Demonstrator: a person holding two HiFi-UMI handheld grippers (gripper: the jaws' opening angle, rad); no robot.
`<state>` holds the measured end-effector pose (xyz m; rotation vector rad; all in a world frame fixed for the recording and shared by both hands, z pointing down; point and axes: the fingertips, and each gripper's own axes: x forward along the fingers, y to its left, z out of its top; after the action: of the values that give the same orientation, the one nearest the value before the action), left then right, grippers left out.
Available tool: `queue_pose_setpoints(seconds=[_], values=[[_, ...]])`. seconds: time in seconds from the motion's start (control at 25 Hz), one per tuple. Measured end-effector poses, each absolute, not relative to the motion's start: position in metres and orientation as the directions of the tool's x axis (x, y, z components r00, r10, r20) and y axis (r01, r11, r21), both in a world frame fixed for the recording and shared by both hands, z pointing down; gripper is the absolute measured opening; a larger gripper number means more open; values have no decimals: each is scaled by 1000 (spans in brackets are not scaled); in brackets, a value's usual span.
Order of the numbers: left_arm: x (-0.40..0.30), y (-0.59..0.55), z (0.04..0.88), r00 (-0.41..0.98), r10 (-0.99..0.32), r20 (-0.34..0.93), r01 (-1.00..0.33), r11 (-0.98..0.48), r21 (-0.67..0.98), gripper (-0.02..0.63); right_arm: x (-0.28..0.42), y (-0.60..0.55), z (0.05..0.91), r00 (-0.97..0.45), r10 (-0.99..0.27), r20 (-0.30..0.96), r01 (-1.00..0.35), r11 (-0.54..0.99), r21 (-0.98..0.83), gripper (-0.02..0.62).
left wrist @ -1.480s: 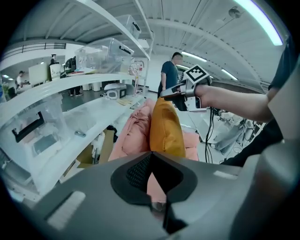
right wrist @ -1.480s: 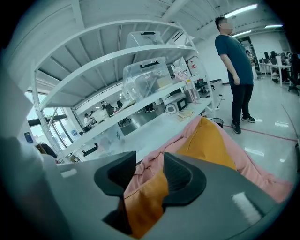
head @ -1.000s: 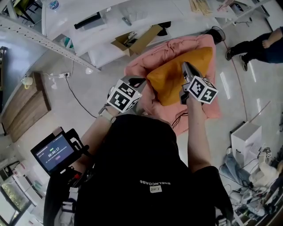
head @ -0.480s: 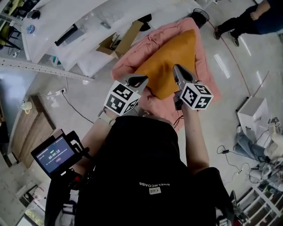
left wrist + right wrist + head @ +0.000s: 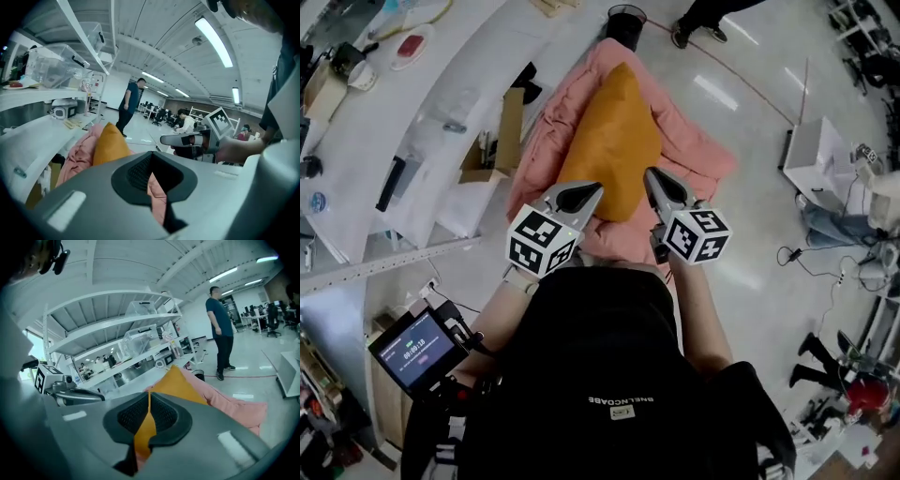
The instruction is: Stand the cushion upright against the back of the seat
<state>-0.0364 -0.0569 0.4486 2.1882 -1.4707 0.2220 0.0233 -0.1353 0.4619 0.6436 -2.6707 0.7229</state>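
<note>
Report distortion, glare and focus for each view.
Head view: sharp, with glare streaks on the glossy floor. Left gripper view: fisheye bending, dark round vignette, ceiling lights blown out. Right gripper view: shelves curve, the orange cushion is sharp.

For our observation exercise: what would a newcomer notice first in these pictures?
The orange fabric cushion stands out on the rumpled pink padded seat, mid head view. Just below, the grey left gripper and right gripper, bearing black-and-white marker cubes, point at it, shut.
</note>
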Motion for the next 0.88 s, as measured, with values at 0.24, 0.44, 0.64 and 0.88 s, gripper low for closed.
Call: queue_pose_setpoints(seconds=[0.24,0.44,0.64,0.88], values=[[7,-56,417,526,-775,351,-845,-431,317,20,82,-115,426,-811,-476,339,-582,715,-388,20],[-1,-70,413,596,-739,314,-798,-500,337,20,83,-112,422,-780,-544,309,-625,670,-399,7],[25,-67,400,644,-709,286,-760,-549,349,20,116,-99,405,-757,-594,271,-649,639,-412,6],[73,-92,394,688,-678,260,-721,-596,353,20,172,-115,400,-720,-649,246,-680,589,-438,6]])
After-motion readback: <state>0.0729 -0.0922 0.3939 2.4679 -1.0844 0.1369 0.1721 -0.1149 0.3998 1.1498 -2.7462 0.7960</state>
